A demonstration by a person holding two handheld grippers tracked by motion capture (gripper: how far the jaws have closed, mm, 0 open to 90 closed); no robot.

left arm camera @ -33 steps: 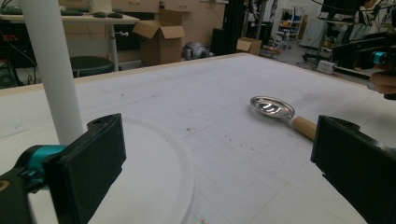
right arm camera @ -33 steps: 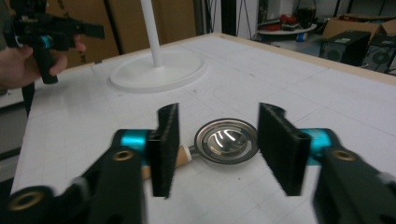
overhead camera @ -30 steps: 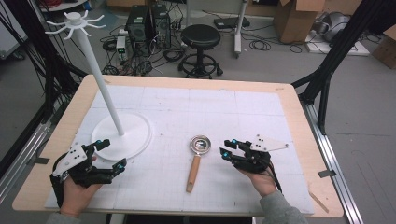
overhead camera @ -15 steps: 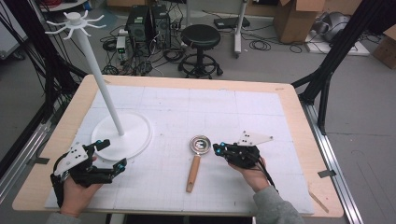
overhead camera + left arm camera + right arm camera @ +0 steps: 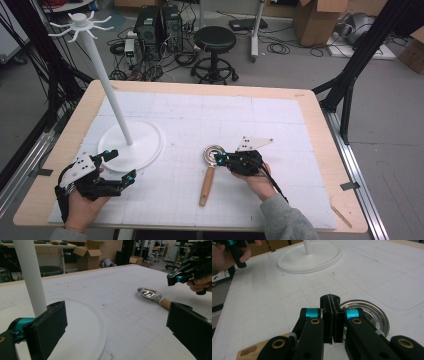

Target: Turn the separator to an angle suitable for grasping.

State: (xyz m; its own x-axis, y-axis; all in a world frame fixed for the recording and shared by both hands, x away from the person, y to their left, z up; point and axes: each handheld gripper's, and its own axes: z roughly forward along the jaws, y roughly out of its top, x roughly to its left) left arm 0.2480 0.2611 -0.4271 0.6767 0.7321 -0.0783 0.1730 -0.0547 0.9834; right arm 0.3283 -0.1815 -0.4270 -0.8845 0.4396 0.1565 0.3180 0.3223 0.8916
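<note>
Jaws of my right gripper are pressed together on nothing, hovering just above the near rim of the steel strainer, whose wooden handle runs back toward me. I judge this an approach to a pickup; next I must open and settle around the handle. My left gripper waits wide open beside the white hook stand. Nothing blocks the way on the table.
</note>
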